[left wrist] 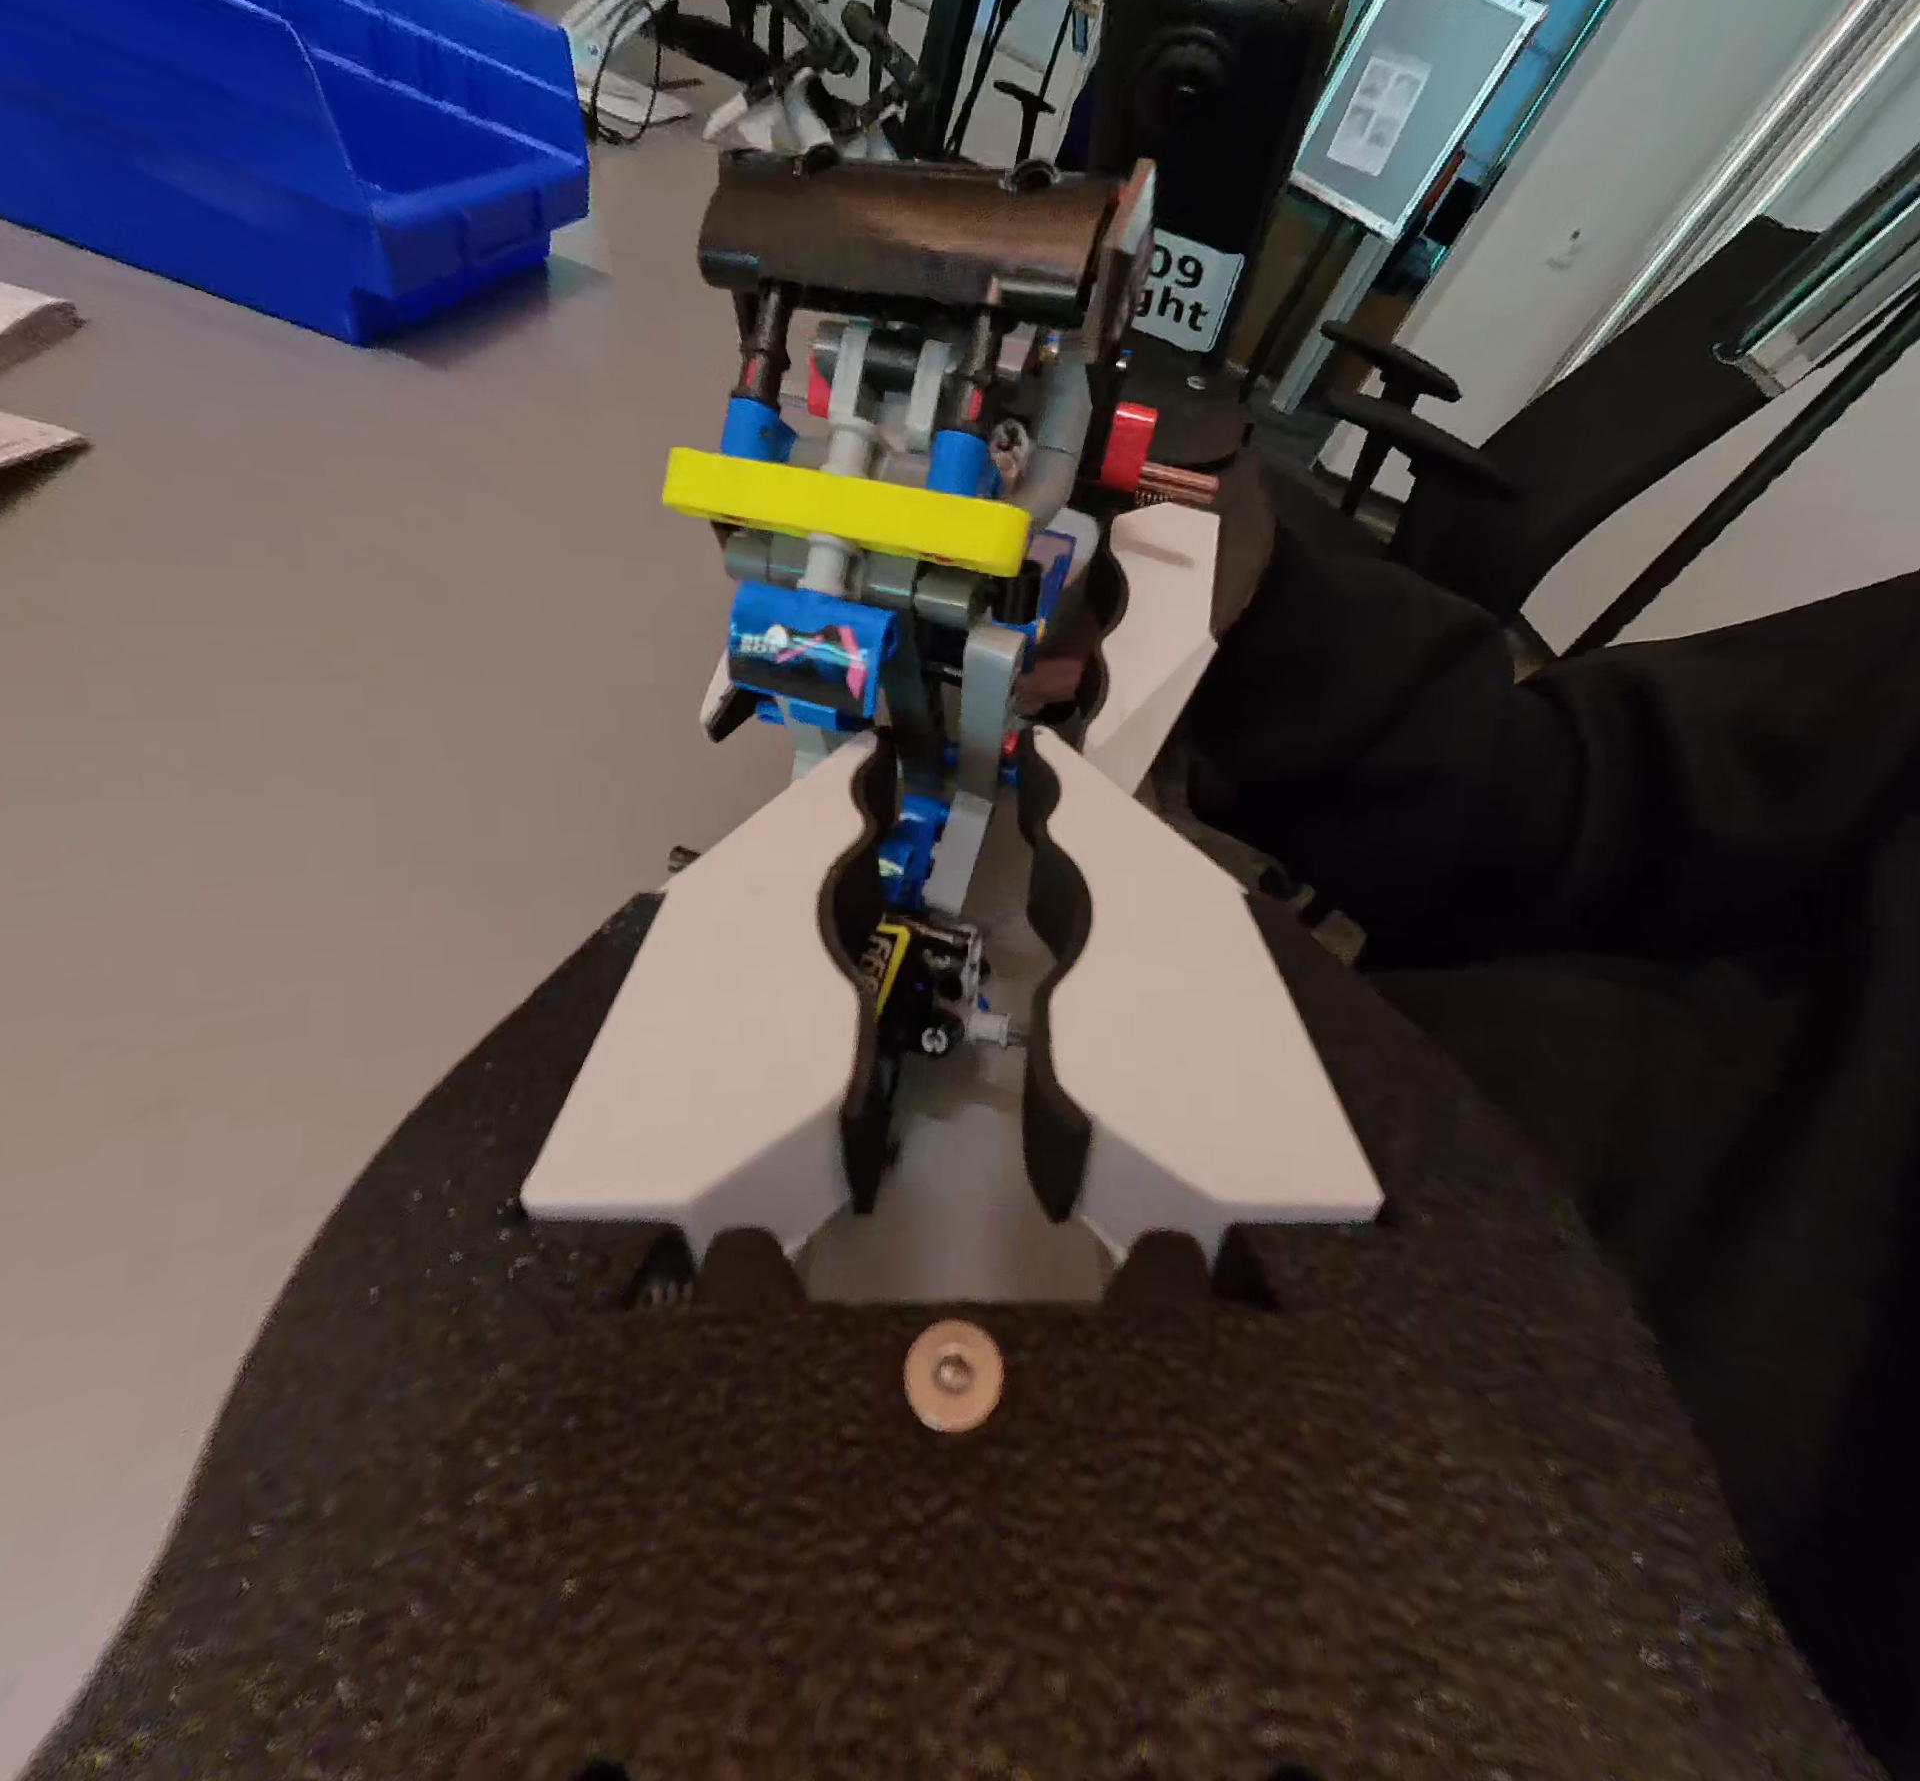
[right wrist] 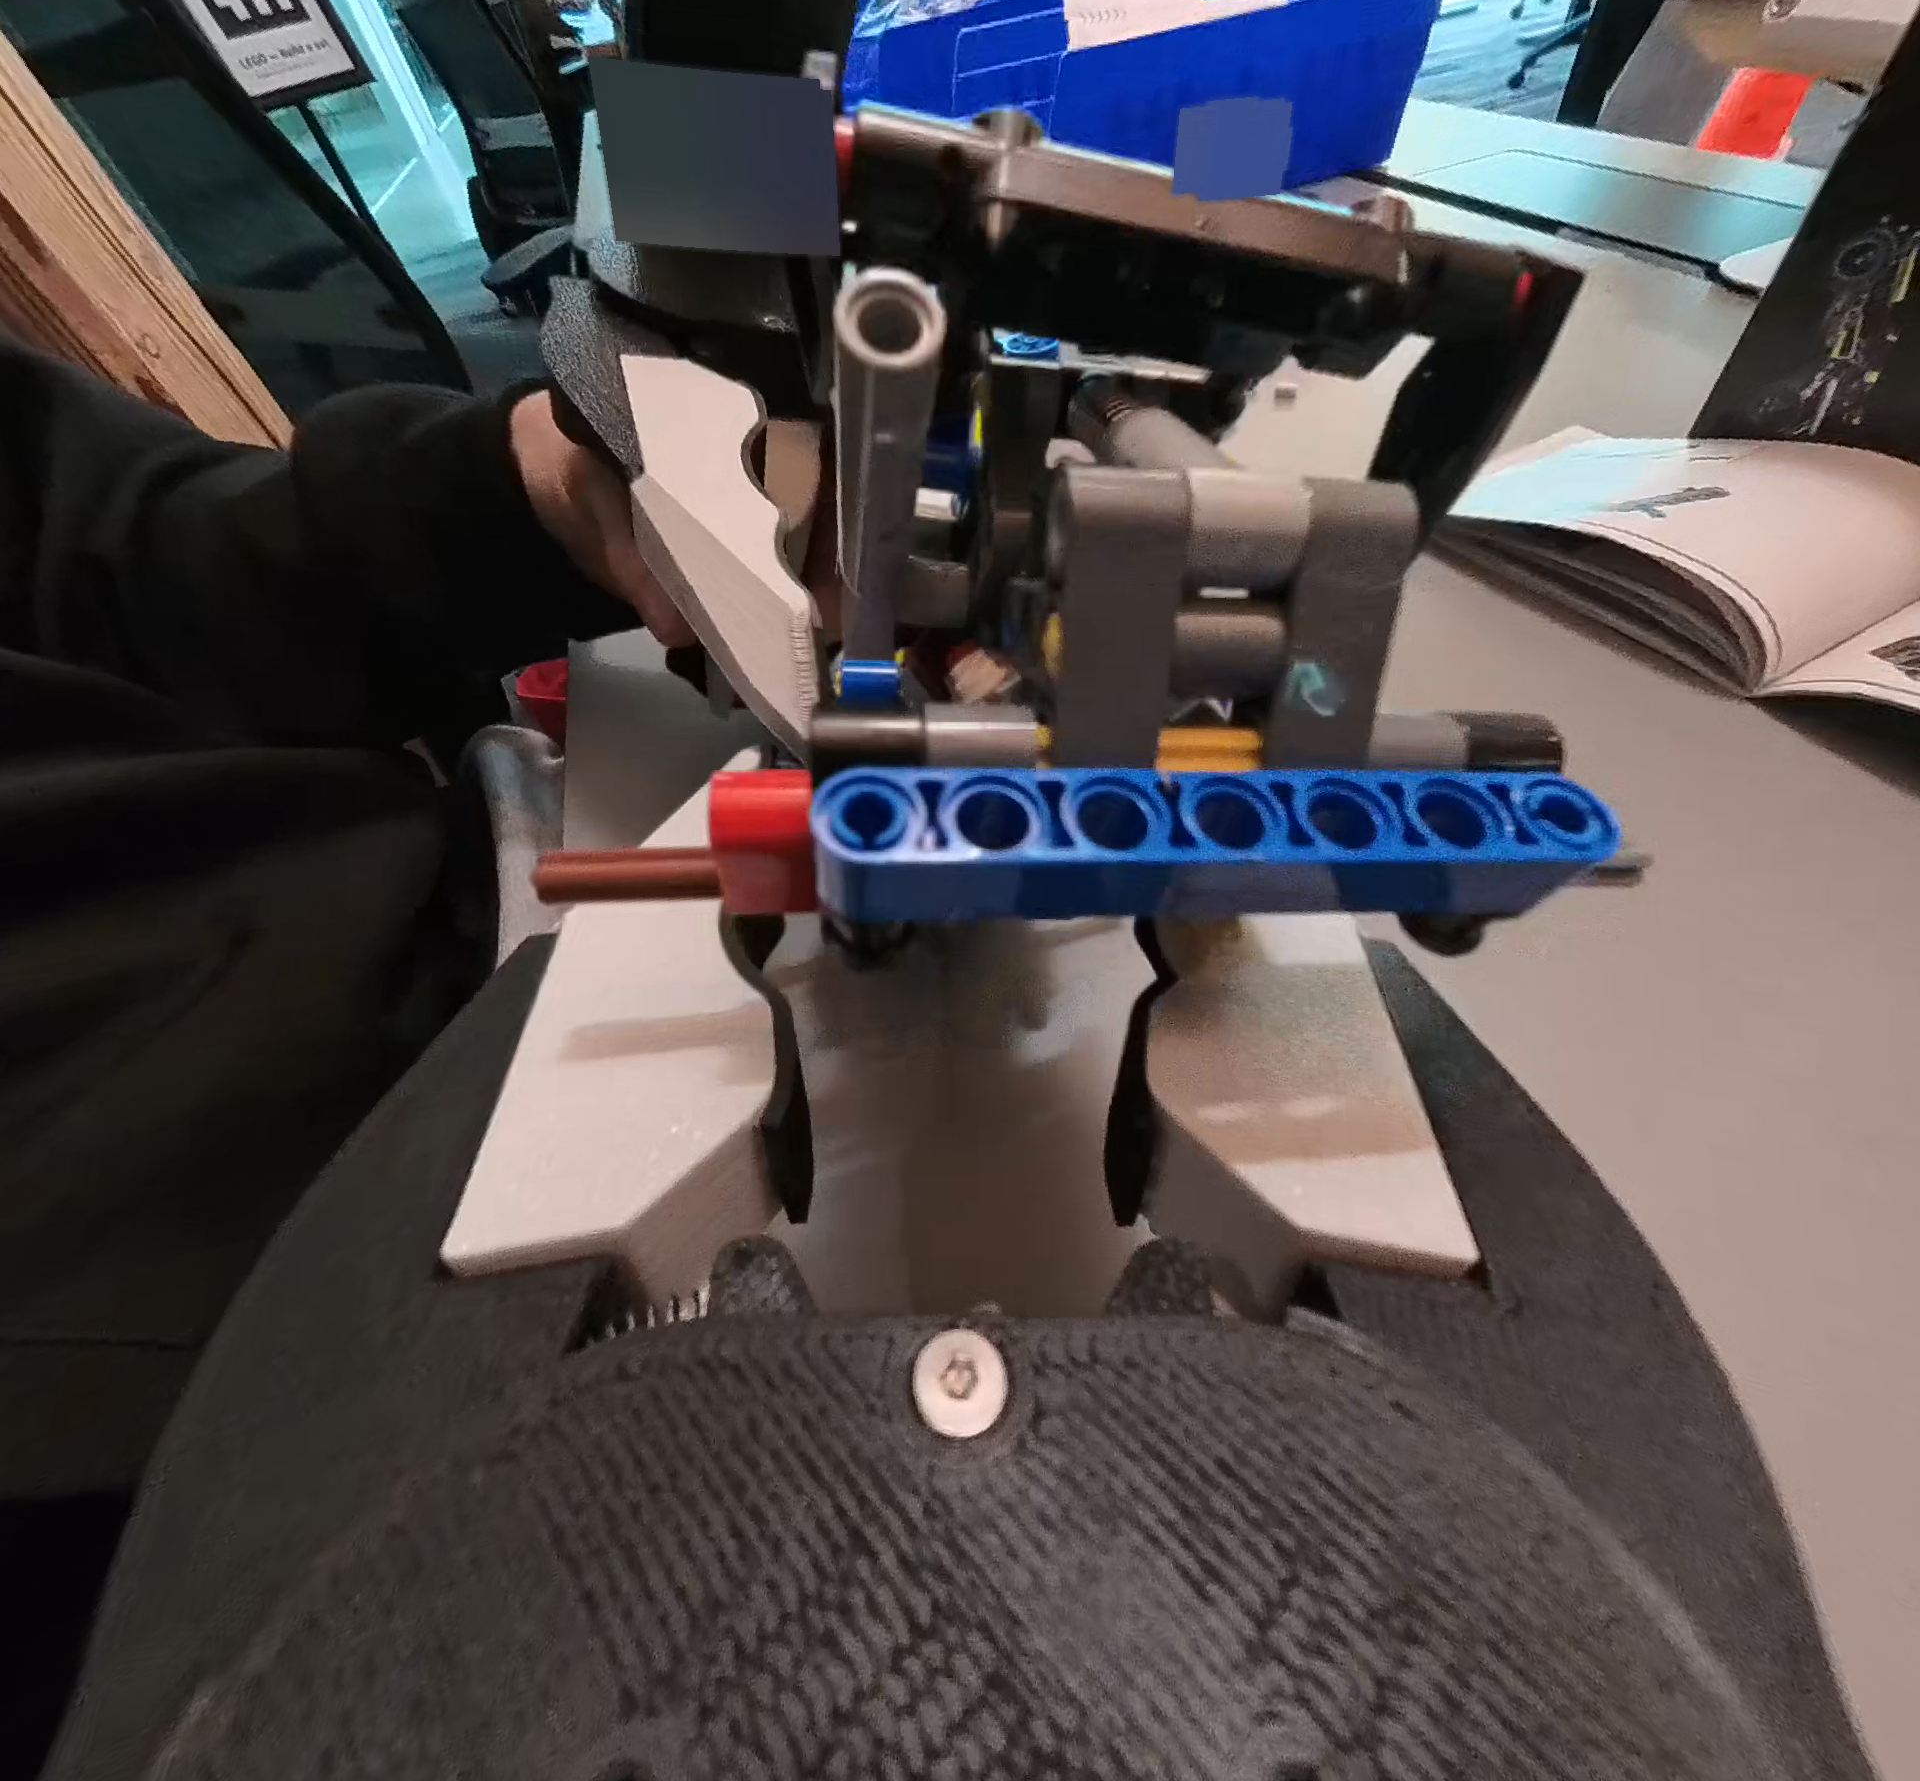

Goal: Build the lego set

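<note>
Black gripper bodies fill the bottom of both views. Left gripper (left wrist: 956, 775) has its white fingers (left wrist: 748, 952) squeezed on the thin grey and blue part of a toy brick model (left wrist: 883, 505), held up over the grey table (left wrist: 260, 692). Right gripper (right wrist: 945, 942) is wide apart under the model's blue beam (right wrist: 1216, 848); its tips are hidden by that beam, so I can't tell if they touch. Model's middle is blurry & hard to make out. Small stickers w/ writing sit on the model. Blue bin (left wrist: 260, 90) is cut off at the edge. Open booklet (right wrist: 1683, 568) lies at right, partly cut off.
</note>
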